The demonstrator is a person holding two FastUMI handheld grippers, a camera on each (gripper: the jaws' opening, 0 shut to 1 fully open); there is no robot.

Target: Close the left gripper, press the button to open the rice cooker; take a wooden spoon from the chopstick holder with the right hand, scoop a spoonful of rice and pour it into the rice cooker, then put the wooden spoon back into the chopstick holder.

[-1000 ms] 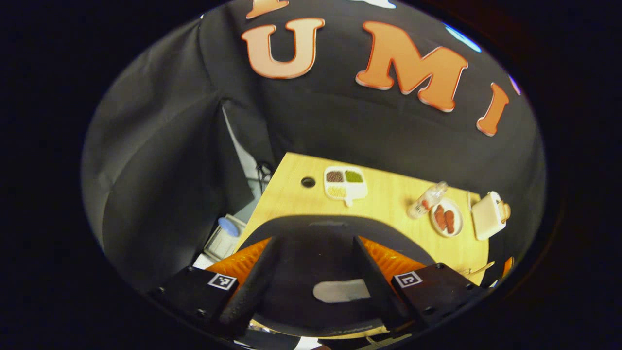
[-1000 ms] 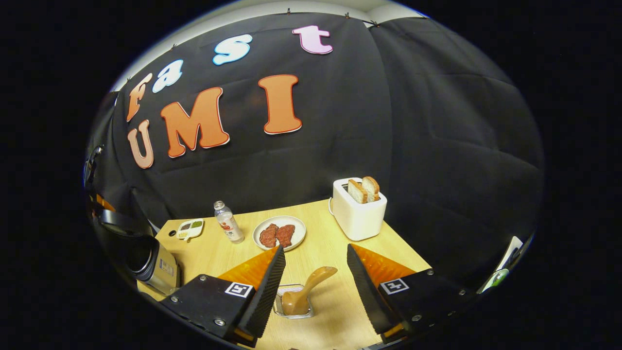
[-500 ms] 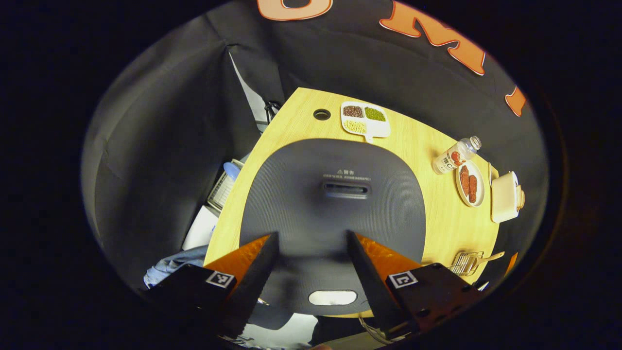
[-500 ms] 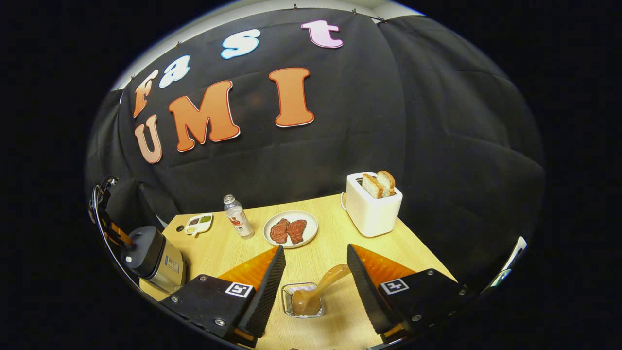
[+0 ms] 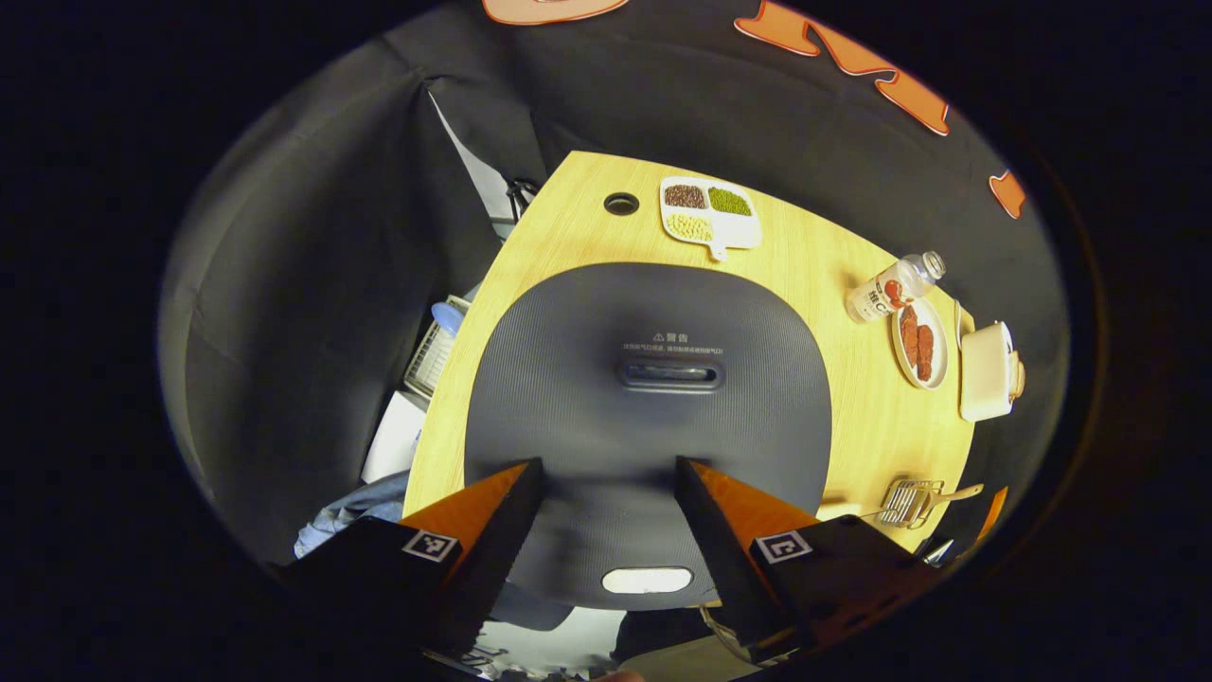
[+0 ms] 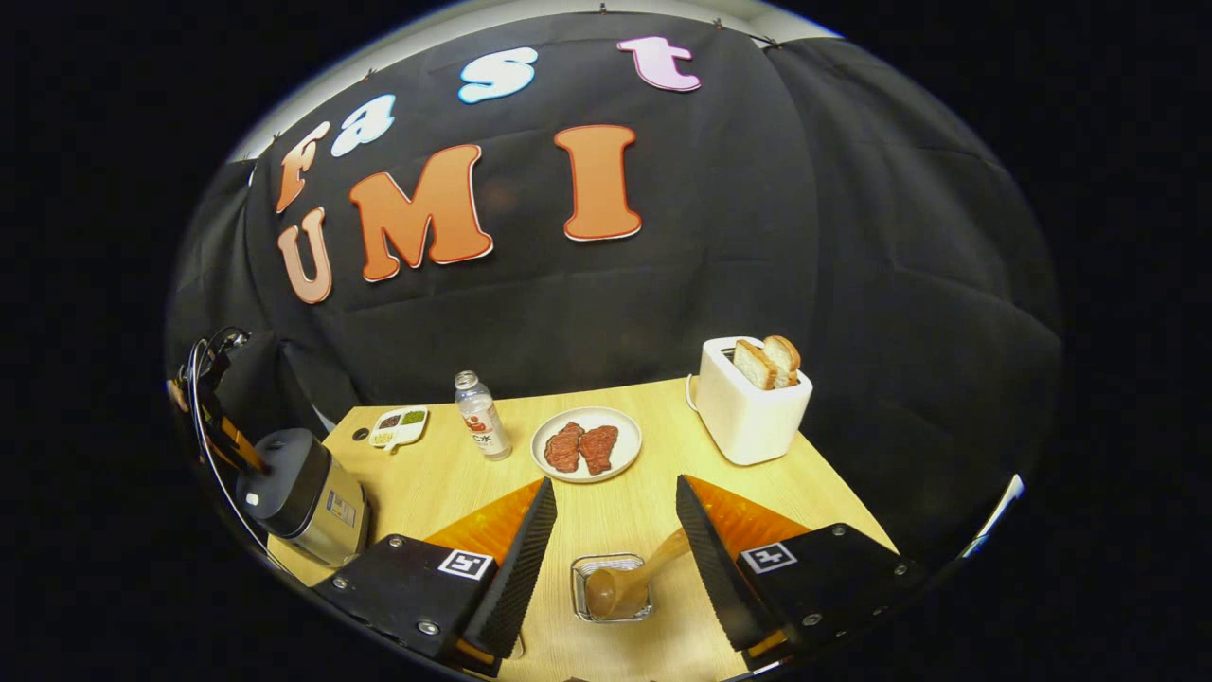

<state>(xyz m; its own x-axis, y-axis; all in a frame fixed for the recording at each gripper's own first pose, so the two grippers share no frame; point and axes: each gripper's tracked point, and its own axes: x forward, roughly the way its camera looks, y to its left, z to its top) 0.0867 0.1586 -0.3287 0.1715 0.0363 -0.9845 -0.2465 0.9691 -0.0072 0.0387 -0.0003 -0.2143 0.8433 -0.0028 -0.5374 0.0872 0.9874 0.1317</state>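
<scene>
1. While the left gripper (image 5: 606, 502) hangs above the closed rice cooker (image 5: 649, 417), its fingers stand spread — the button (image 5: 648, 580) awaits pressing.
2. Right gripper (image 6: 614, 530), fingers apart, faces the wooden spoon (image 6: 630, 580) in the chopstick holder (image 6: 612, 587) near the table's (image 6: 436, 488) front edge — placed for a grasp.

Left gripper (image 5: 606, 511): black ribbed fingers, orange wedges, square tags; right gripper (image 6: 614, 530) alike, silver screws.

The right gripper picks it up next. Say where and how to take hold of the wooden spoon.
Grip the wooden spoon by its bare handle, which slants up and right out of the wire holder. Its bowl sits down inside the basket, out of reach. Come from above with the open right gripper, one finger on each side of the handle.
</scene>
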